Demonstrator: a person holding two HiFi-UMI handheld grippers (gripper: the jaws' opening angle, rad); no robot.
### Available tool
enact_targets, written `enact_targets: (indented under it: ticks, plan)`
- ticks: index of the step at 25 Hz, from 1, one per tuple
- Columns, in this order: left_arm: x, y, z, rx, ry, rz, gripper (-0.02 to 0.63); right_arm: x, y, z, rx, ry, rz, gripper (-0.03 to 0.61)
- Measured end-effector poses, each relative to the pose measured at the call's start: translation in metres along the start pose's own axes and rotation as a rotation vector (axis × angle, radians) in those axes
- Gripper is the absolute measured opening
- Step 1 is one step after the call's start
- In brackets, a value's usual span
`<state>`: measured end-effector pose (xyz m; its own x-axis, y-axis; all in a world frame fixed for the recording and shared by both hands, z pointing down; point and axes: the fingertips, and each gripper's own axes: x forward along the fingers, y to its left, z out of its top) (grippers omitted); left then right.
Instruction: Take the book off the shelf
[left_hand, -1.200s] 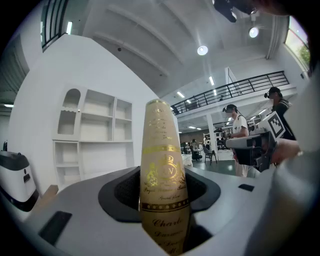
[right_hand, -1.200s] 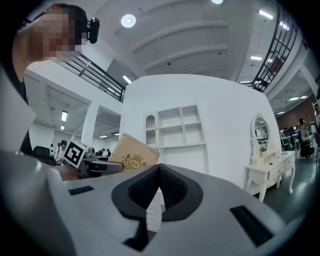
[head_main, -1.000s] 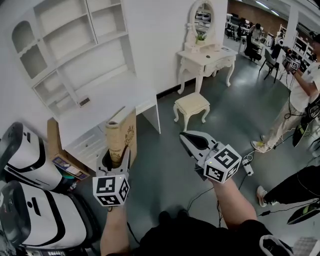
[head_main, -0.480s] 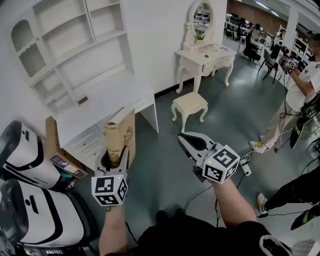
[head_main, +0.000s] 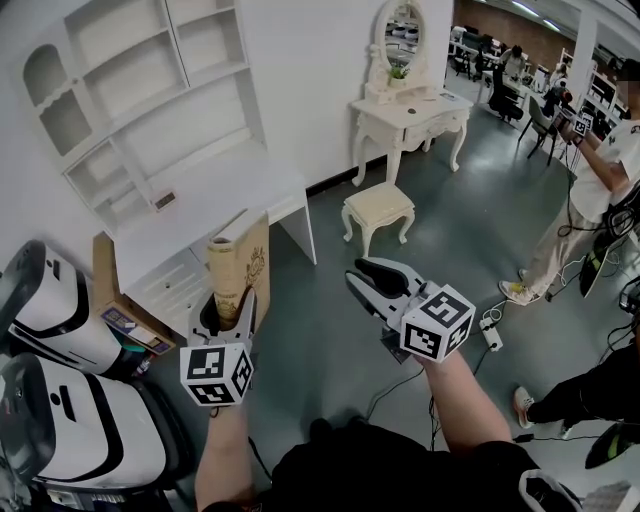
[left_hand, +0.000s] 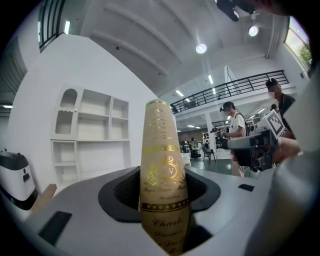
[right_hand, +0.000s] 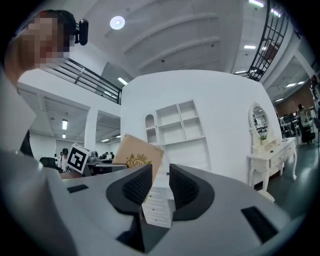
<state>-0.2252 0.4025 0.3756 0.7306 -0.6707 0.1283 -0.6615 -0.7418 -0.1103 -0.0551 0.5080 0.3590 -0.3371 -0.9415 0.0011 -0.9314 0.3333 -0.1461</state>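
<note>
A tan book with gold print stands upright in my left gripper, clear of the white shelf unit and held over the floor in front of the white desk. In the left gripper view the book's spine fills the gap between the jaws, and the left gripper is shut on it. My right gripper hovers to the right of the book, apart from it. In the right gripper view the right gripper has a narrow gap with nothing in it, and the book shows beyond it.
A white vanity table with an oval mirror and a cream stool stand at the back right. Two white machines and a cardboard box crowd the left. A person stands at the far right, and cables lie on the grey floor.
Both grippers have drifted a little to the left in the head view. The book stays gripped upright in the left one. The right jaws look the same.
</note>
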Motion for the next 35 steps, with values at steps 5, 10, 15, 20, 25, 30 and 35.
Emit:
enact_targets:
  ticks: [5, 10, 15, 20, 25, 30, 35]
  plan:
    - [-0.007, -0.012, 0.009, 0.0, -0.019, 0.007, 0.216, -0.015, -0.003, 0.007, 0.0, -0.01, -0.004, 0.104]
    - [-0.013, -0.033, 0.01, -0.011, -0.021, 0.007, 0.216, -0.035, -0.005, 0.005, -0.009, 0.006, 0.01, 0.103]
    - [-0.01, -0.045, 0.002, -0.019, -0.006, 0.002, 0.216, -0.043, -0.009, -0.008, 0.002, 0.028, 0.022, 0.104]
    - [0.003, -0.041, -0.002, -0.025, 0.003, 0.001, 0.216, -0.035, -0.02, -0.015, 0.033, 0.035, 0.024, 0.103]
    - [0.023, -0.034, -0.015, -0.048, 0.008, -0.001, 0.216, -0.019, -0.028, -0.031, 0.047, 0.069, 0.042, 0.101]
    - [0.053, -0.017, -0.023, -0.069, 0.017, -0.01, 0.216, 0.009, -0.046, -0.035, 0.054, 0.092, 0.04, 0.091]
    - [0.084, 0.014, -0.028, -0.083, 0.032, -0.01, 0.216, 0.055, -0.058, -0.049, 0.077, 0.134, 0.063, 0.083]
